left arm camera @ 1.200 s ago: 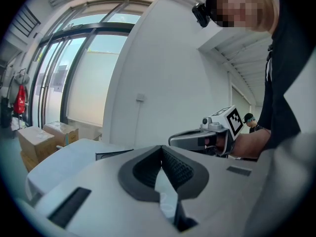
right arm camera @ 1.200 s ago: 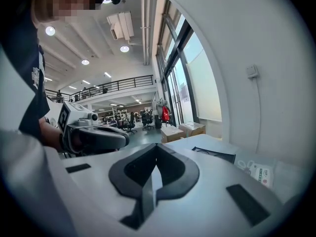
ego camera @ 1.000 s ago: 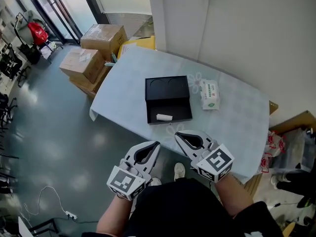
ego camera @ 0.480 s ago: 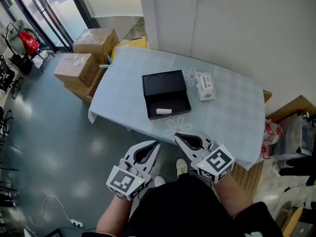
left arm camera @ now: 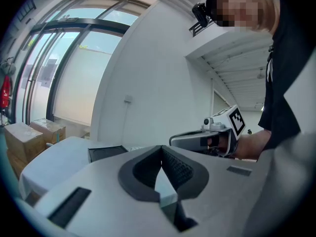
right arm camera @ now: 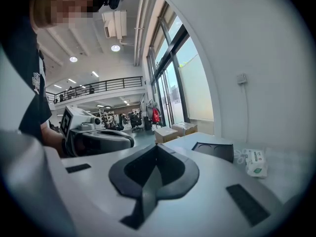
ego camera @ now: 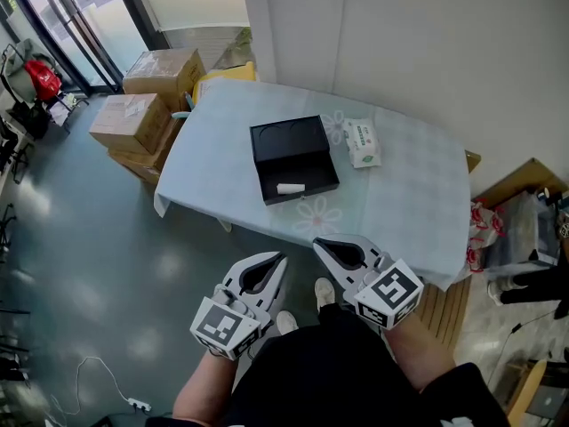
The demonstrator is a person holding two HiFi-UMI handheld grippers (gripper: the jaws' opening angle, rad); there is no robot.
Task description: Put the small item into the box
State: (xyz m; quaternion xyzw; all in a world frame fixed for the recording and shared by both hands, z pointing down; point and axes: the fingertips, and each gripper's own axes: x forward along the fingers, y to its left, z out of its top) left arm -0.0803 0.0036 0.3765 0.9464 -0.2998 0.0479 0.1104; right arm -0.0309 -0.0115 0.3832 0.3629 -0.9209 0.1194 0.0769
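An open black box lies on the table with a small white item inside its near half. My left gripper and right gripper are held close to my body, well short of the table, both shut and holding nothing. In the left gripper view the jaws meet at the tips and the box shows low beyond them. The right gripper view shows shut jaws with the box far off on the table.
The table carries a pale flowered cloth and stands against a white wall. A tissue pack lies right of the box. Cardboard boxes are stacked on the floor at the table's left end. Bags and a carton sit to the right.
The table and box have drifted up and left in the head view as I step back. Both grippers keep their place near my body and stay shut.
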